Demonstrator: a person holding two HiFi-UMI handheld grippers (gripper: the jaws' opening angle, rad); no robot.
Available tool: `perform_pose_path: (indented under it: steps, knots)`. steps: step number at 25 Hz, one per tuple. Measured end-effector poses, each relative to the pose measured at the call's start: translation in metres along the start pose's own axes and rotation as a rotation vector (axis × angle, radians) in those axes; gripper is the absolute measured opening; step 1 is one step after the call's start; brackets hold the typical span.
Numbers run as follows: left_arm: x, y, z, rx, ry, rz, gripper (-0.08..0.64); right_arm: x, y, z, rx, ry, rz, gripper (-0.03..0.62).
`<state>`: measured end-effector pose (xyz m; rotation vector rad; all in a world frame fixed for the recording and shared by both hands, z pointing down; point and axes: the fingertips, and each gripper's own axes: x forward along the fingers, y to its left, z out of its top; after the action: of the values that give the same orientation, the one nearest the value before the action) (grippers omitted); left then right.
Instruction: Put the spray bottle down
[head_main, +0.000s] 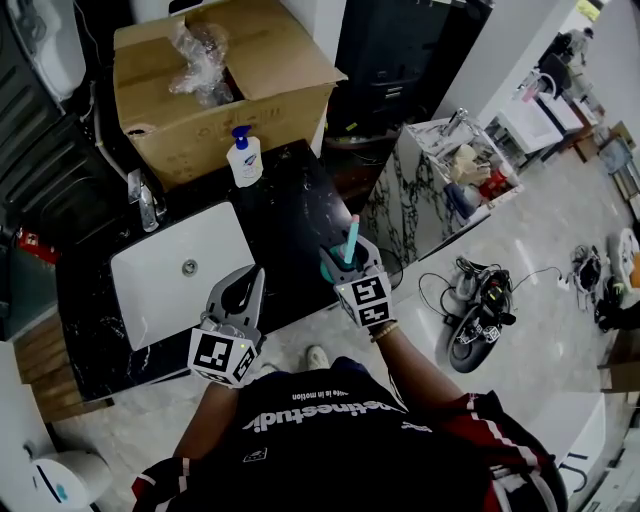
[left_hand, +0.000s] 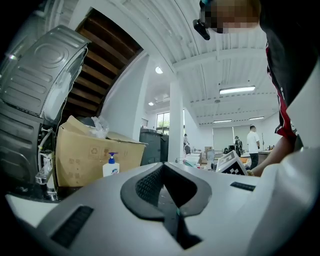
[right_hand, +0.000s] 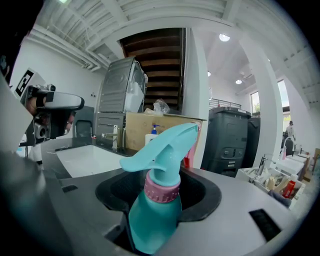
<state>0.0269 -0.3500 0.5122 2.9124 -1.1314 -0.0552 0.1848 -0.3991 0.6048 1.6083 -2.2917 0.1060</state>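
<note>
Right gripper view: your right gripper (right_hand: 161, 176) sits loose around the teal plastic spray bottle (right_hand: 152, 215), apparently set down. Just withdraw; your left gripper (left_hand: 162, 167) is clenched, empty.

Left gripper (head_main: 256, 276) and right gripper (head_main: 345, 258) are both grey with black-and-white marker cubes (head_main: 222, 355); black shirt (head_main: 330, 440), red-white trim on the sleeves (head_main: 482, 418).

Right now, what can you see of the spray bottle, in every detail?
The spray bottle looks plastic: teal body, pink collar, teal trigger head. It stands nearly upright between the jaws of the right claw, at the front edge of the dark countertop. I cannot tell whether the jaws press it or whether its base rests there.
</note>
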Motion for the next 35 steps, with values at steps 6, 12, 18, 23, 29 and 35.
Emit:
perform_pose_path:
  steps: [6, 12, 18, 23, 29, 35]
  knots:
    - [0.001, 0.002, -0.002, -0.019, 0.001, -0.007, 0.015, -0.011, -0.003, -0.004, 0.033, 0.008, -0.021, 0.241]
    - [0.001, -0.001, 0.004, -0.010, -0.005, -0.022, 0.015, -0.039, -0.002, -0.003, 0.054, 0.011, -0.029, 0.241]
    - [-0.005, 0.006, 0.014, -0.012, -0.016, -0.009, 0.015, -0.079, -0.006, 0.019, 0.078, -0.049, -0.062, 0.241]
    - [-0.011, 0.012, 0.033, -0.005, -0.035, -0.003, 0.015, -0.104, 0.000, 0.073, 0.097, -0.192, -0.049, 0.227]
    - [-0.026, 0.014, 0.067, 0.013, -0.067, -0.014, 0.015, -0.101, 0.040, 0.147, 0.101, -0.343, 0.104, 0.126]
    - [-0.047, 0.029, 0.098, 0.019, -0.091, 0.003, 0.015, -0.098, 0.114, 0.210, 0.006, -0.417, 0.357, 0.041]
